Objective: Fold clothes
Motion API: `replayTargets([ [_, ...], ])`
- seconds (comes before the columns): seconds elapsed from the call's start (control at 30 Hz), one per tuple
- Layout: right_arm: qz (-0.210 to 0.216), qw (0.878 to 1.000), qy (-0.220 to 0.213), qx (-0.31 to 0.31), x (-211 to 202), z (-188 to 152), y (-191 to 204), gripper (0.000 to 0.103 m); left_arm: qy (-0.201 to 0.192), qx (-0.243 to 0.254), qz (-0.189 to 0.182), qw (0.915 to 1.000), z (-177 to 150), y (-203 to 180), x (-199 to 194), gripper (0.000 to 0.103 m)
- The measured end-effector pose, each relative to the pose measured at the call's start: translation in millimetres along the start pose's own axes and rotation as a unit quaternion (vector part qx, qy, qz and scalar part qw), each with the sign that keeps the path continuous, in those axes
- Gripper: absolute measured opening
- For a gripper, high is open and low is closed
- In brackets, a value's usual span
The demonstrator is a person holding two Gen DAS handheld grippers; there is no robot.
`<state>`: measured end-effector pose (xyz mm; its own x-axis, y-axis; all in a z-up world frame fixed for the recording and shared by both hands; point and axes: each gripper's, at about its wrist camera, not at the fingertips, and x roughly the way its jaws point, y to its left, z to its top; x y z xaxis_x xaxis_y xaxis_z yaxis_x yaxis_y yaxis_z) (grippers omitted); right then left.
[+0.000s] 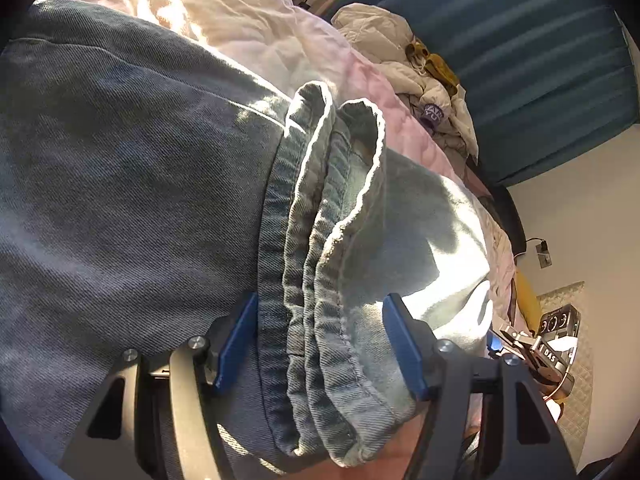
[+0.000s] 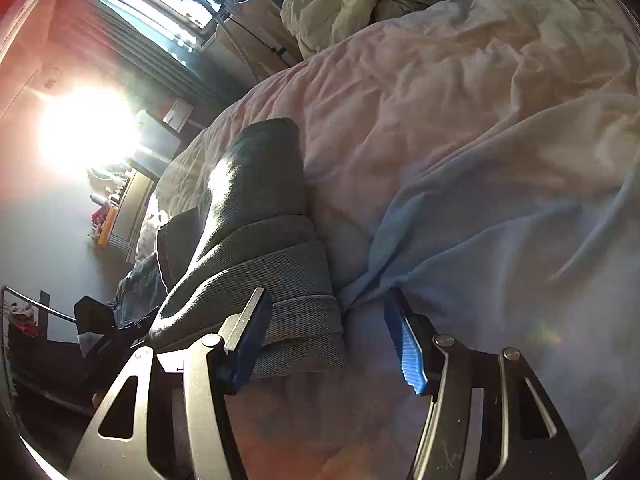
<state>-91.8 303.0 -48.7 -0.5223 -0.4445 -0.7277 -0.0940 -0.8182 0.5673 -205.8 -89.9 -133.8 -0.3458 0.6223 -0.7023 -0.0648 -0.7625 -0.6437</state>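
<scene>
Jeans [image 1: 328, 248] folded, long axis running away along bed [image 2: 440, 120] — both hand-held grippers [image 1: 320, 344] [image 2: 328, 344] agape, gripping nothing.

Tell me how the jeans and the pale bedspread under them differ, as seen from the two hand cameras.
The jeans are blue-grey denim with a ribbed weave; the bedspread is pale pinkish-white and smooth. The jeans are folded into stacked layers with stitched edges showing; the bedspread lies spread out and loosely wrinkled. The jeans form a compact bundle, while the bedspread covers most of the bed. Both catch bright sunlight.
</scene>
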Motion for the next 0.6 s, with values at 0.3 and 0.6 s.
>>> replayTargets([
  [0.3,-0.024,0.998,-0.027,-0.05,13.0,12.2,15.0,0.059,-0.029,-0.047,0.021,0.9983,3.5,11.2,2.1,0.021],
  [0.6,-0.06,0.986,-0.085,-0.13,2.7,5.1,48.7,0.059,-0.148,-0.041,0.058,0.9865,-2.6,-7.0,-51.2,0.007],
])
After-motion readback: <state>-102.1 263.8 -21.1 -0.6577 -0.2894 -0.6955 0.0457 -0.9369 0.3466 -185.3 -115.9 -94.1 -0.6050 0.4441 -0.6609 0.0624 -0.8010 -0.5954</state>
